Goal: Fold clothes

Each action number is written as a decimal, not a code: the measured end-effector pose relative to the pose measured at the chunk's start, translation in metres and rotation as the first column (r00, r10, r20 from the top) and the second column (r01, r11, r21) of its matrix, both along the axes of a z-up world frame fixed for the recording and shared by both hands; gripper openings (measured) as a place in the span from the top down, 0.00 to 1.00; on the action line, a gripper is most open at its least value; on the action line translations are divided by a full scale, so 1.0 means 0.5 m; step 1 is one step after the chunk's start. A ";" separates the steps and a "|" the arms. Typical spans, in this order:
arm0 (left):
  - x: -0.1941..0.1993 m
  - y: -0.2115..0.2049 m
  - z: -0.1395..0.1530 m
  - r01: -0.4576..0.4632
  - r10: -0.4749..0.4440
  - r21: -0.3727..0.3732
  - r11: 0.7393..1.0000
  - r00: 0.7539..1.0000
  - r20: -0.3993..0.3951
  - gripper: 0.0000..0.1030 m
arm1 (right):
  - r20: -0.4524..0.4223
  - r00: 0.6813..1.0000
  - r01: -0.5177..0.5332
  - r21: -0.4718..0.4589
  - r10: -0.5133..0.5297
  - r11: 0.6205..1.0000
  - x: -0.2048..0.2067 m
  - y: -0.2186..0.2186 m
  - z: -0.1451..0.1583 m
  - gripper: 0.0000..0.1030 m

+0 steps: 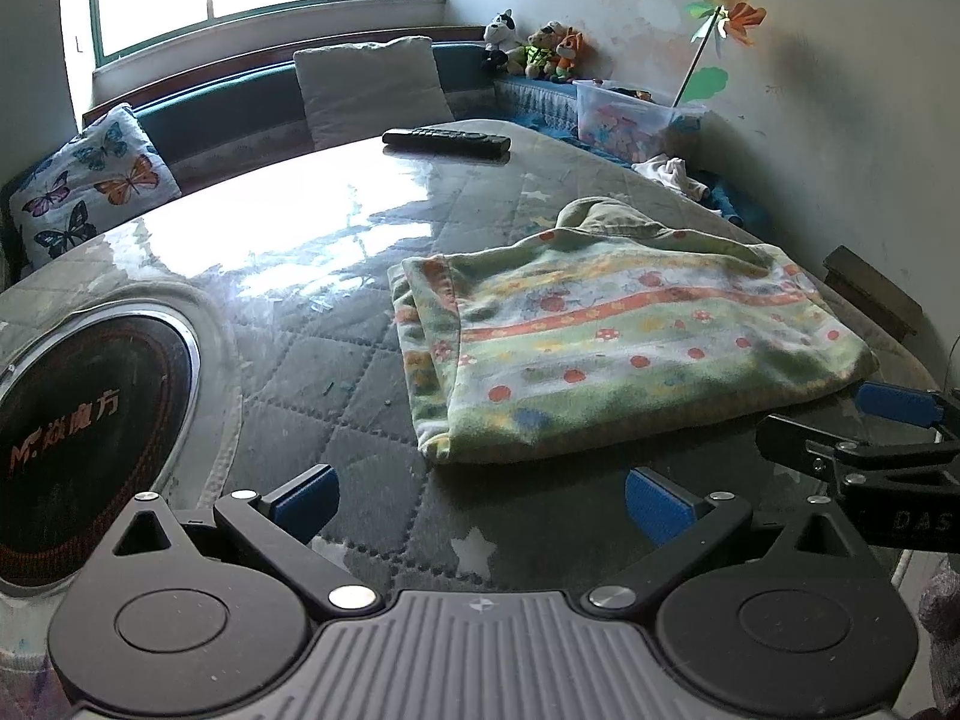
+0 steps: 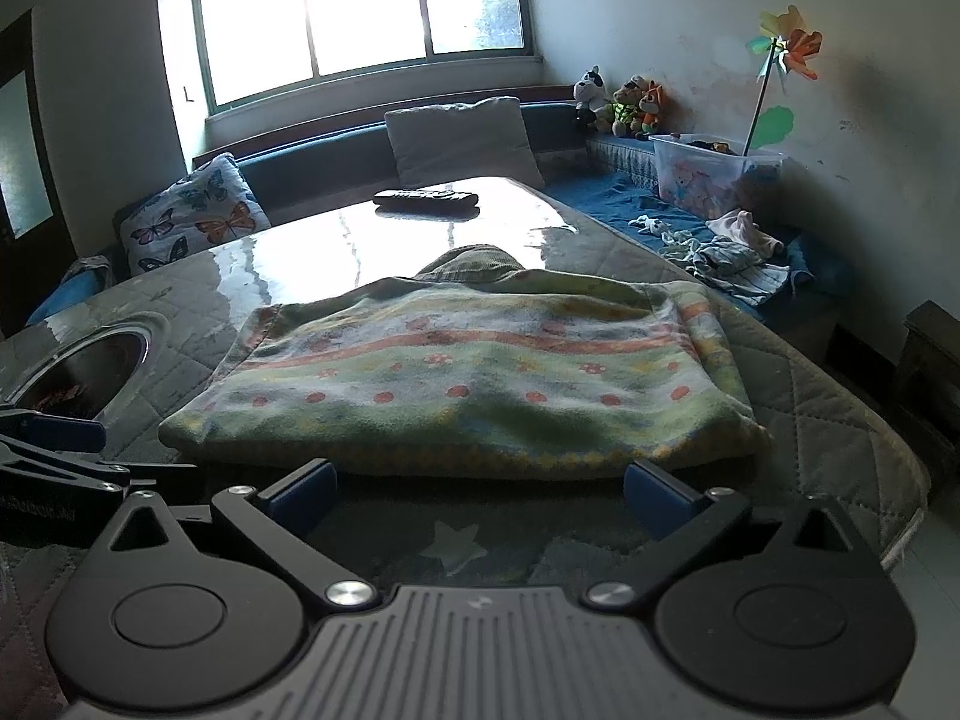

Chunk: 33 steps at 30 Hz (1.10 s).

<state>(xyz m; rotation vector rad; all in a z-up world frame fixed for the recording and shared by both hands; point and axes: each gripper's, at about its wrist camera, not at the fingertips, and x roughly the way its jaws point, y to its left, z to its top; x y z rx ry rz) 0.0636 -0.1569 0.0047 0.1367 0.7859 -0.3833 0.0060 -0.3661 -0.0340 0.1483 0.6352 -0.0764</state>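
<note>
A green striped fleece garment with red dots (image 1: 624,348) lies folded flat on the glass-topped table, its olive hood (image 1: 606,213) at the far edge. In the right wrist view the garment (image 2: 468,384) lies just beyond the fingers. My left gripper (image 1: 480,504) is open and empty, near the garment's front left corner. My right gripper (image 2: 477,495) is open and empty, at the garment's near edge; it also shows at the right in the left wrist view (image 1: 864,438).
A black remote (image 1: 447,141) lies at the table's far side. A round induction cooker (image 1: 84,438) is set in the table at the left. A sofa with cushions (image 1: 366,87), plush toys (image 1: 534,48), a plastic bin (image 1: 636,117) and loose clothes (image 2: 732,255) lies beyond.
</note>
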 end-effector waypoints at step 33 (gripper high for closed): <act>-0.031 0.009 -0.002 0.016 -0.016 -0.006 1.000 1.000 -0.010 0.00 | -0.004 1.000 0.008 0.005 -0.008 1.000 -0.032 0.025 0.001 0.00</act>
